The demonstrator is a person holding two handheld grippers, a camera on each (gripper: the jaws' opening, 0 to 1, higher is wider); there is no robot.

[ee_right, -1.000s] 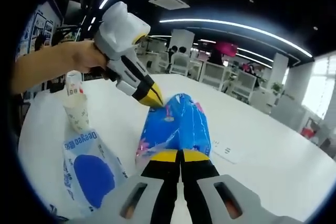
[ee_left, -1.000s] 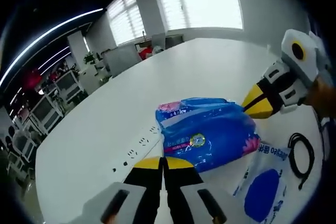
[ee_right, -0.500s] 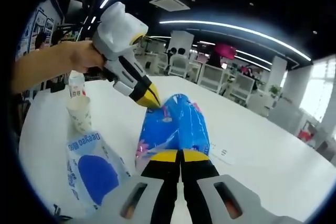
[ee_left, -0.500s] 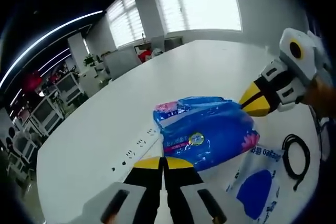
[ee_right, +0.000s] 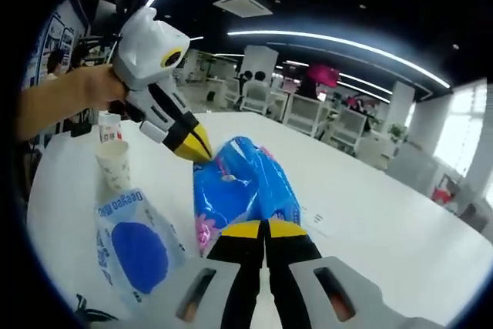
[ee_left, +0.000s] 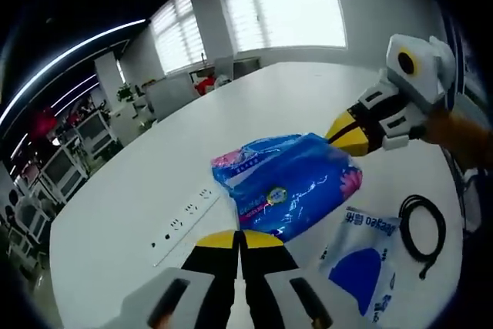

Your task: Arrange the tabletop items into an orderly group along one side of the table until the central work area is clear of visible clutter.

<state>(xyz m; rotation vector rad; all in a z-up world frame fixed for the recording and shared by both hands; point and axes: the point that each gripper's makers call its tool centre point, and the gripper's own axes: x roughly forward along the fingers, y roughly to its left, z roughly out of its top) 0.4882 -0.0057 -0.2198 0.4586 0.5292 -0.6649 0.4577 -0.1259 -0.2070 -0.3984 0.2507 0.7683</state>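
In the left gripper view, going left to right: a strip of recessed sockets in the white surface, then the blue plastic pack, lifted between both tools. The left tool has its yellow tips pressed together on the pack's near edge; the right tool, entering from the right, has its tips closed on the pack's far corner. Further right lie a flat white pouch with a blue oval and a coiled black cable near the surface's rim. Wide bare surface runs behind the pack toward the windows

The right gripper view adds what sits by the other edge: a paper cup with a small bottle just behind it, near the holding hand. The left tool clamps the blue plastic pack at its far end, the right tool its near end. The pouch lies left of the pack, the sockets right of it, with open surface beyond
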